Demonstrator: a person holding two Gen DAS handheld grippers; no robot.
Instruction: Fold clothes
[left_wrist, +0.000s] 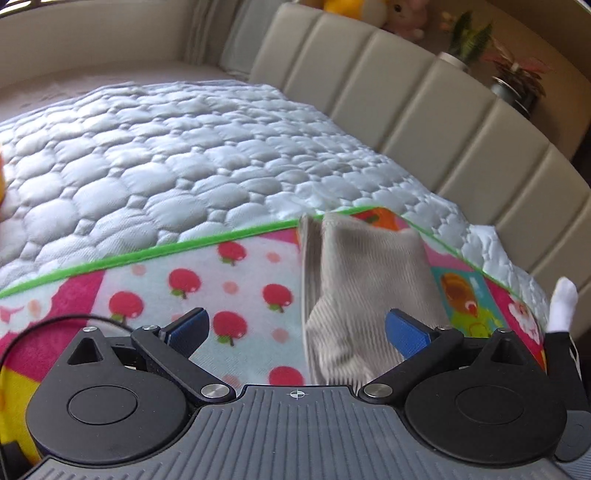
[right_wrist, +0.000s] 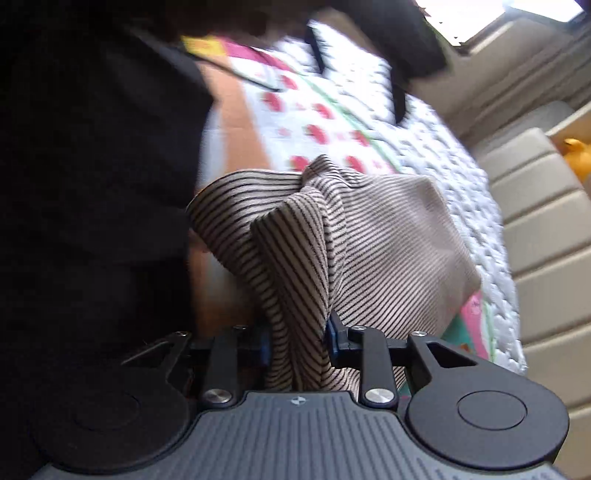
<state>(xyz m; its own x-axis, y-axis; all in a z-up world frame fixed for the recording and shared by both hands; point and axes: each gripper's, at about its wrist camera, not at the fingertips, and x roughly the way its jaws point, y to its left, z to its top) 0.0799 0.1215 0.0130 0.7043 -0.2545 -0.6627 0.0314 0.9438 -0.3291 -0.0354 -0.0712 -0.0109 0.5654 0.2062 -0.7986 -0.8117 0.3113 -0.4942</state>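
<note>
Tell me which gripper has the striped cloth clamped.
The right gripper: its jaws pinch the striped cloth. The left gripper stands wide open, gripping nothing.

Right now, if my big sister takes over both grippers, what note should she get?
Left gripper: open, empty, over the fruit-print fleece blanket.
Right gripper: shut on a bunched fold of the beige striped knit garment.
The garment hangs partly lifted above the blanket, on the white quilted mattress.
Done: one side gripped. No tidy fold shows yet.
Left: probably catch the loose edge with the left gripper, fold, lay flat.
</note>
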